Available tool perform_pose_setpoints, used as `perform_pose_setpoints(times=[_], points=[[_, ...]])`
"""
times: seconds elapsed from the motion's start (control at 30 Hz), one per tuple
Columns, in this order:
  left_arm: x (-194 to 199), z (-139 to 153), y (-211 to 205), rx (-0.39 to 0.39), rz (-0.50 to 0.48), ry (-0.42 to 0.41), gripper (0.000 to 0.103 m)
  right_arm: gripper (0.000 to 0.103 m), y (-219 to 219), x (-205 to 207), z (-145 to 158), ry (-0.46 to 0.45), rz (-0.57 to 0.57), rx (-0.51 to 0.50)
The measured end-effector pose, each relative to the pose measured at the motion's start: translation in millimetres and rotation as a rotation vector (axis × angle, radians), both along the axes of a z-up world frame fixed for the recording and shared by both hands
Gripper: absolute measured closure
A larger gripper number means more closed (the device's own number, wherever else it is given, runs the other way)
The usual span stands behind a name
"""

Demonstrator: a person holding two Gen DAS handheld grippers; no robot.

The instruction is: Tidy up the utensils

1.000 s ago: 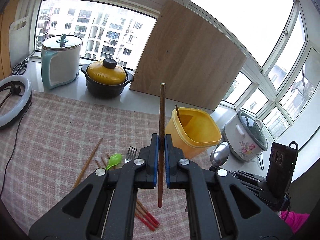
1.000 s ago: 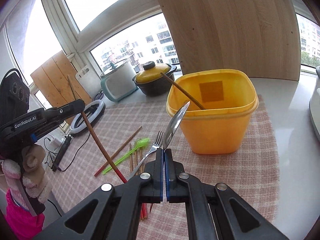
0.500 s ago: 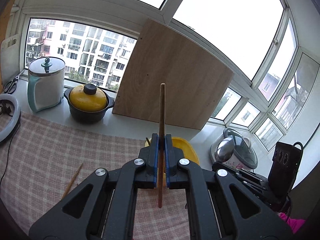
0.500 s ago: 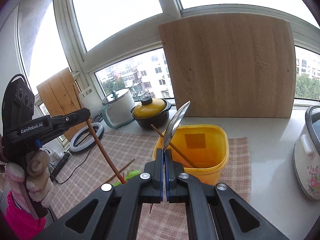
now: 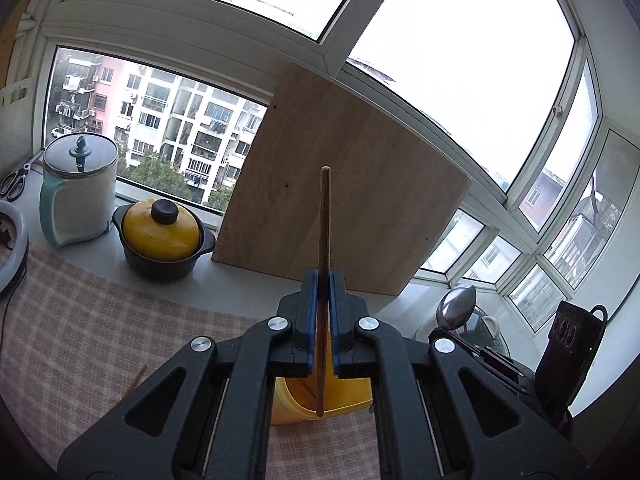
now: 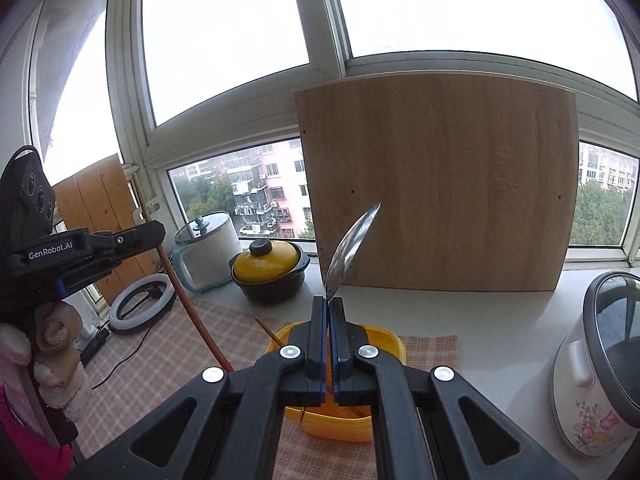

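While both tools hang over the bin (image 6: 335, 426) at 6 o'clock, L gripper (image 5: 323, 322) pinches a chopstick (image 5: 325, 240) upright; R gripper (image 6: 328, 344) grips spoon (image 6: 352, 246), bowl up, prob. for handle-first drops.

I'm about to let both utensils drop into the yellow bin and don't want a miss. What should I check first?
1. Left tool grips chopstick: ok.
2. Right tool grips spoon: ok.
3. Chopstick's lower tip over yellow bin: ok.
4. Spoon handle over bin opening: cannot tell, hidden by tool.
5. Bin has room beside the chopstick already inside: ok.
6. The two tools apart: ok.
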State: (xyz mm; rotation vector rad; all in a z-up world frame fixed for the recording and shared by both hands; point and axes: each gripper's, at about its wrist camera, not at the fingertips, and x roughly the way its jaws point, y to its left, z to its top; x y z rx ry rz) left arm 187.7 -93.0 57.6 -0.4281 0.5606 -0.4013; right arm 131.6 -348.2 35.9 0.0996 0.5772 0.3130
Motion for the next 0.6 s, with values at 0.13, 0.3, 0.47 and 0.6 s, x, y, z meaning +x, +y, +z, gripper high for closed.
perform_pose_setpoints(times=[0.13, 0.3, 0.47, 0.6], points=[[14, -3, -7, 0.018, 0.012, 0.001, 0.100, 0.103, -4, 13, -3, 0.003, -0.022, -0.004], [25, -13, -15, 0.043, 0.019, 0.016, 0.100, 0.103, -4, 27, -11, 0.011, -0.038, -0.032], [32, -24, -24, 0.086, 0.020, 0.035, 0.100, 0.103, -4, 37, -24, 0.034, -0.052, -0.050], [34, -33, -28, 0.098, 0.012, 0.051, 0.100, 0.103, -6, 41, -33, 0.051, -0.053, -0.068]])
